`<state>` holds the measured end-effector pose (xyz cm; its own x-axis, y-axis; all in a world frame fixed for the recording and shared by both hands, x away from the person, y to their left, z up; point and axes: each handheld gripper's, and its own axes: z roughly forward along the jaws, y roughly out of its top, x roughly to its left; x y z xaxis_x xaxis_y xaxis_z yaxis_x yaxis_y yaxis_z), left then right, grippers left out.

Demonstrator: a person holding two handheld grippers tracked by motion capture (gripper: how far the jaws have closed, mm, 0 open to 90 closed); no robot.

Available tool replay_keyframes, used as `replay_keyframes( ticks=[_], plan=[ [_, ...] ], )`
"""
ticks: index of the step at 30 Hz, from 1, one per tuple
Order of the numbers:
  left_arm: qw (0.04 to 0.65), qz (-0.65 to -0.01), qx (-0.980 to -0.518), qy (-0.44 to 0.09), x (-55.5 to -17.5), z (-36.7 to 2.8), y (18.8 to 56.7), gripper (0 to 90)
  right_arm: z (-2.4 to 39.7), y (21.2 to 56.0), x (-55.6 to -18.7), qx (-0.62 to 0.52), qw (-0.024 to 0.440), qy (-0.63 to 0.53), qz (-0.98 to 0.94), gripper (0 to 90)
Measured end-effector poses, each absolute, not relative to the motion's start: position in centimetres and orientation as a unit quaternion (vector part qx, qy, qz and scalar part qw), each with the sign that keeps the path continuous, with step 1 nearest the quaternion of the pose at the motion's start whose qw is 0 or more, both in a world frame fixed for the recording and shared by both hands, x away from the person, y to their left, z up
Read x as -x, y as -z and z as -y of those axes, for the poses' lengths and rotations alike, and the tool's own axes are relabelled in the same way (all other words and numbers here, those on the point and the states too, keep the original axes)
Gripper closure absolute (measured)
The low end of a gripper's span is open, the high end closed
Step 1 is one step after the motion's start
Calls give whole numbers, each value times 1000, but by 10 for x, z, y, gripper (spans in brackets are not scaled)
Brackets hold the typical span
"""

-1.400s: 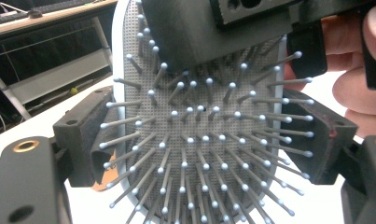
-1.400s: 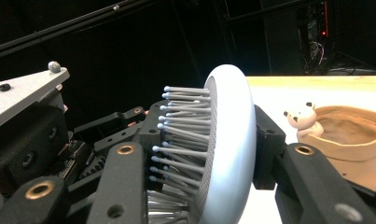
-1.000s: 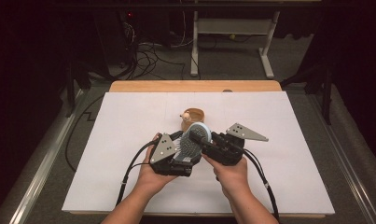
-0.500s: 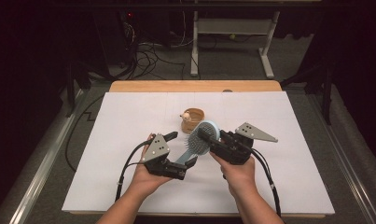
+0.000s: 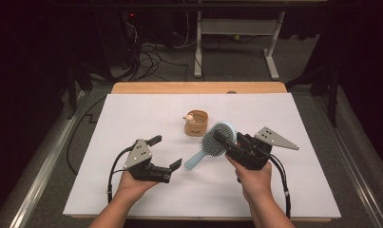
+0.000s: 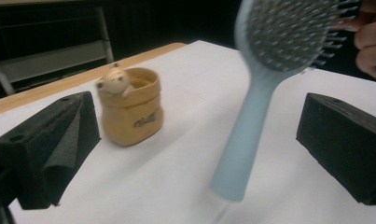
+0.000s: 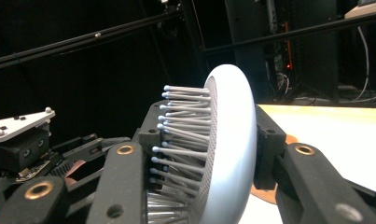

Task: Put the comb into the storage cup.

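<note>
Right tool (image 5: 221, 137) clamps hairbrush (image 5: 216, 141) head; handle juts beside left tool (image 5: 164, 152).

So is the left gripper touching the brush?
Apart. In the left gripper view, the brush handle hangs between the open jaws of the left gripper with white table showing on both sides.

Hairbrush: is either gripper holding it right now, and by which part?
The right gripper holds the hairbrush by its head, jaws clamped across bristle face and back. The left gripper is open and holds nothing; the handle hangs free.
</note>
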<state>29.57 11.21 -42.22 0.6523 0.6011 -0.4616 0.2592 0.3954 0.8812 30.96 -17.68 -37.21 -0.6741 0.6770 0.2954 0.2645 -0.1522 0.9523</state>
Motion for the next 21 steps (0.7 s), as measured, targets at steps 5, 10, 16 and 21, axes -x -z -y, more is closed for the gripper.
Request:
replay_keyframes(
  ticks=[5,10,16,21],
  plan=[
    [723,-413,-539,-123,-297,-126,430,5,185,375,-307,-372,167,-666,-625,585],
    [719,-414,-539,-143,-297,-133,440,5,189,378,-306,-369,179,-661,-629,585],
    [722,-417,-532,-151,-300,-141,444,5,198,378,-304,-366,188,-663,-625,584],
    [726,-417,-526,-151,-300,-143,444,5,209,376,-304,-370,194,-667,-617,584]
  ],
)
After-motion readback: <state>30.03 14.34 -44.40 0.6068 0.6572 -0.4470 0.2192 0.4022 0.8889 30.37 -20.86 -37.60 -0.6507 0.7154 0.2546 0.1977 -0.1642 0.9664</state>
